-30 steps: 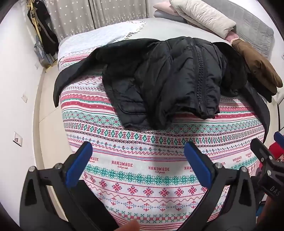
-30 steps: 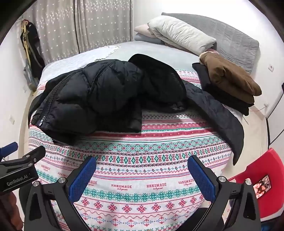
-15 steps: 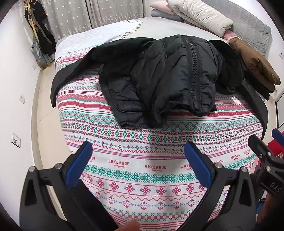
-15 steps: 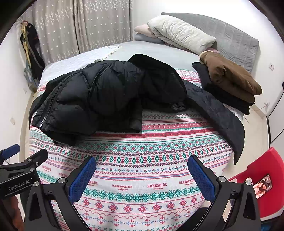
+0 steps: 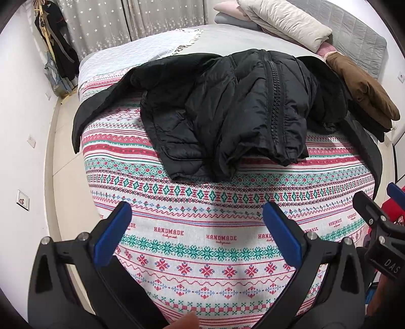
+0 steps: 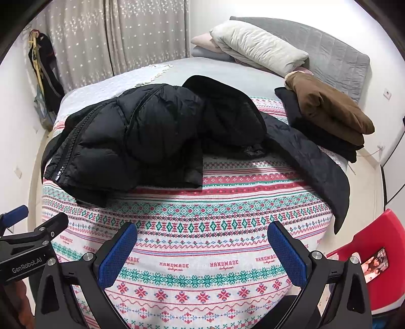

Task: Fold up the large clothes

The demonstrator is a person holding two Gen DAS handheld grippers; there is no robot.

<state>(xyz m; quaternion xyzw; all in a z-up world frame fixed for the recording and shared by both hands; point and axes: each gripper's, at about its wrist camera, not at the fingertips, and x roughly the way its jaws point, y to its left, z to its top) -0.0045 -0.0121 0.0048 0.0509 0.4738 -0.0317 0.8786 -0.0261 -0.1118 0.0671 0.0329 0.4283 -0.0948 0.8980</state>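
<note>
A black puffer jacket (image 5: 227,108) lies crumpled on the patterned bedspread (image 5: 202,243), its zipper facing up and its sleeves spread to both sides. It also shows in the right wrist view (image 6: 152,136), with its hood (image 6: 225,111) behind and one sleeve (image 6: 311,164) trailing off the right bed edge. My left gripper (image 5: 197,227) is open and empty, above the bedspread short of the jacket's hem. My right gripper (image 6: 202,245) is open and empty, also short of the jacket.
Folded brown and black clothes (image 6: 329,114) are stacked at the bed's right. Pillows (image 6: 255,48) and a grey headboard (image 6: 329,58) are at the back. A red chair with a phone (image 6: 374,260) stands at right. Curtains (image 5: 126,20) and hanging clothes (image 5: 58,50) are at far left.
The left gripper has drifted slightly, so the jacket sits a little lower and more to the right in its view. The right view is nearly unchanged. Both grippers stay open.
</note>
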